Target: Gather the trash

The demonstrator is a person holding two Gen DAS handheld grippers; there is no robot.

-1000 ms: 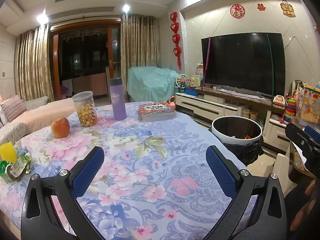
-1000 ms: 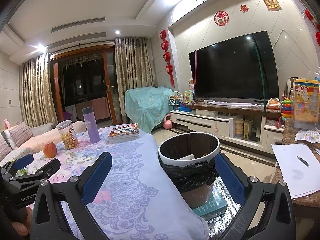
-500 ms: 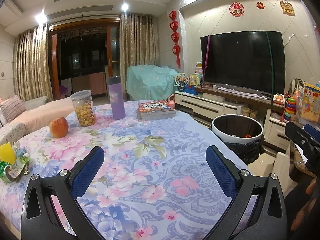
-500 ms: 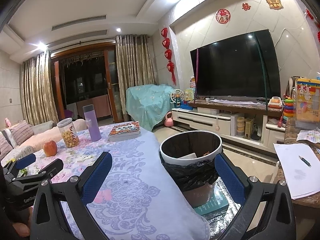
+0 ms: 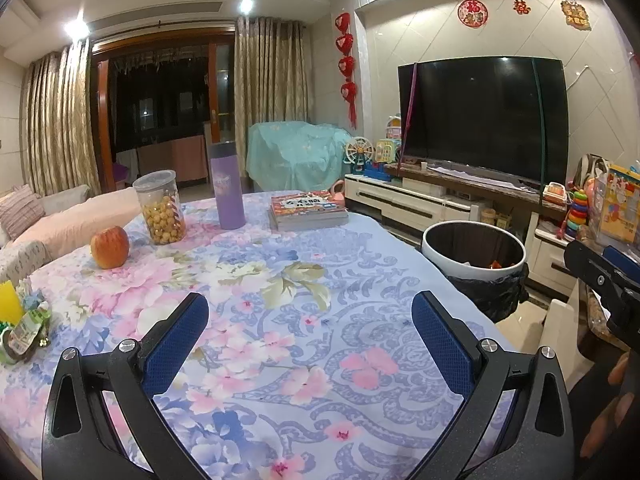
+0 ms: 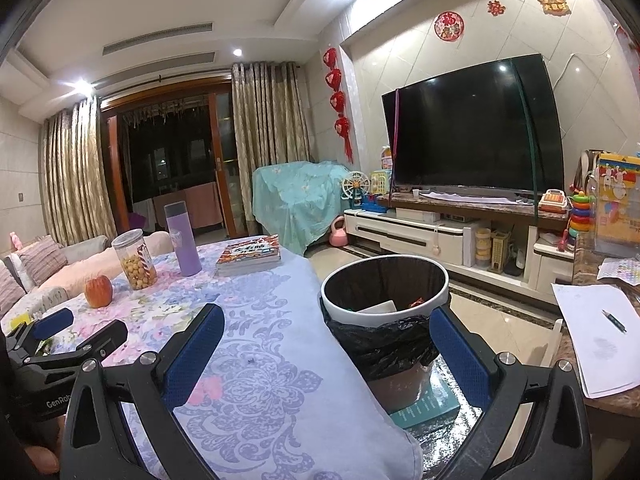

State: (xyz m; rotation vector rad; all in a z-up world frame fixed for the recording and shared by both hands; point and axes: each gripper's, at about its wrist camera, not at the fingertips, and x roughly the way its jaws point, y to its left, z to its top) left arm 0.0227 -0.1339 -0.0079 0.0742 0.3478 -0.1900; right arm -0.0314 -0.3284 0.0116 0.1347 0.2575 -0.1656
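Note:
A white bin with a black liner [image 5: 474, 258] stands on the floor beside the table's right edge; it also shows in the right wrist view [image 6: 384, 300], with paper and a red scrap inside. A pile of crumpled wrappers [image 5: 24, 320] lies at the table's left edge. My left gripper [image 5: 310, 344] is open and empty over the flowered tablecloth [image 5: 304, 296]. My right gripper [image 6: 326, 354] is open and empty, near the bin's front, above the table's corner. The left gripper also shows at the left of the right wrist view [image 6: 76, 332].
On the table stand an apple [image 5: 110, 247], a jar of yellow balls [image 5: 160, 212], a purple bottle [image 5: 227, 186] and a stack of books [image 5: 308, 210]. A side table with paper and a pen [image 6: 592, 336] is at the right. A TV [image 6: 472, 128] on its cabinet is behind the bin.
Both views have shifted only slightly; the bin sits a little lower in the right wrist view. Both grippers stay open and empty.

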